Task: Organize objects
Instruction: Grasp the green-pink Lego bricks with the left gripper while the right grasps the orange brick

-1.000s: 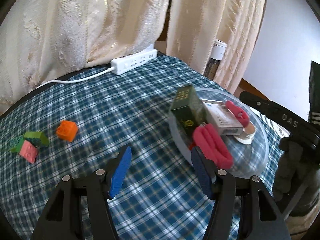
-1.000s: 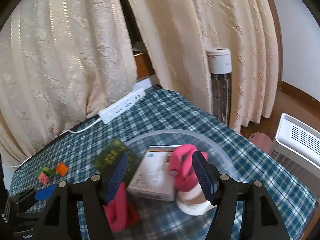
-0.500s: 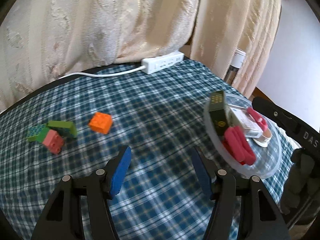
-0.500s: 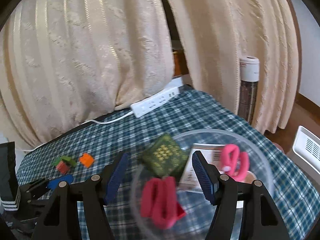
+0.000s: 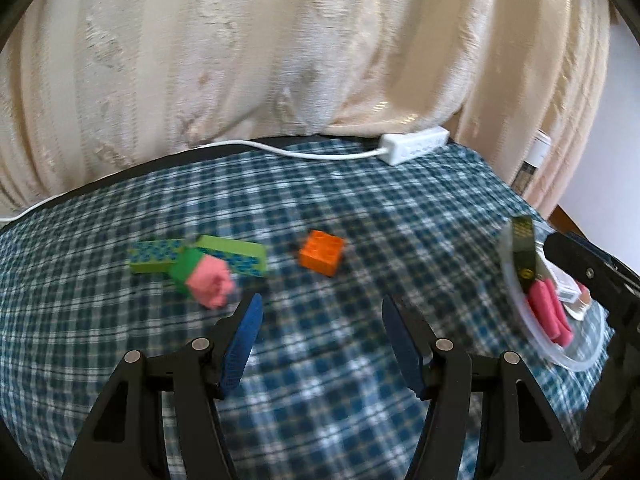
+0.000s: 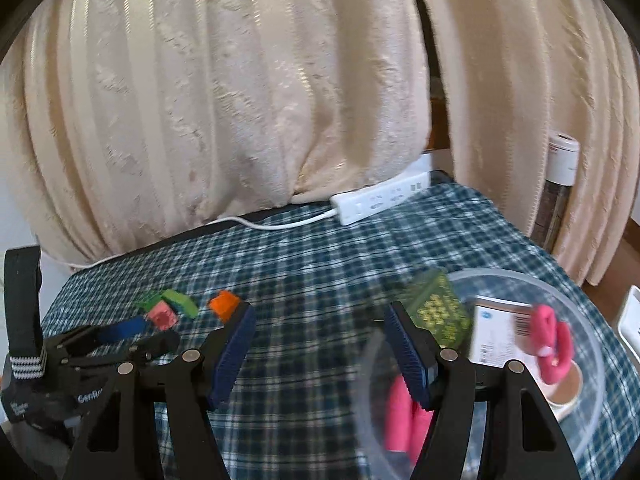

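Note:
An orange brick [image 5: 321, 253] lies on the checked cloth just ahead of my open, empty left gripper [image 5: 320, 320]. A pink and green brick cluster [image 5: 200, 270] lies to its left. A clear round bowl [image 6: 592, 344] at the right holds a green box [image 6: 438, 314], a white box [image 6: 502, 336], pink clips [image 6: 554, 340] and a tape roll. My right gripper [image 6: 318, 338] is open and empty, its right finger over the bowl's near left rim. The orange brick [image 6: 224, 304] and the cluster [image 6: 168, 308] also show in the right wrist view, beside the left gripper [image 6: 120, 330].
A white power strip [image 5: 414, 146] with its cord lies at the table's far edge under cream curtains. The bowl [image 5: 560, 354] sits near the right table edge. A tall appliance [image 6: 558, 196] stands beyond the table at right.
Both grippers swung left. The bricks came toward the middle of the left view and closer; the bowl slid to the right edge. Both jaws stayed open.

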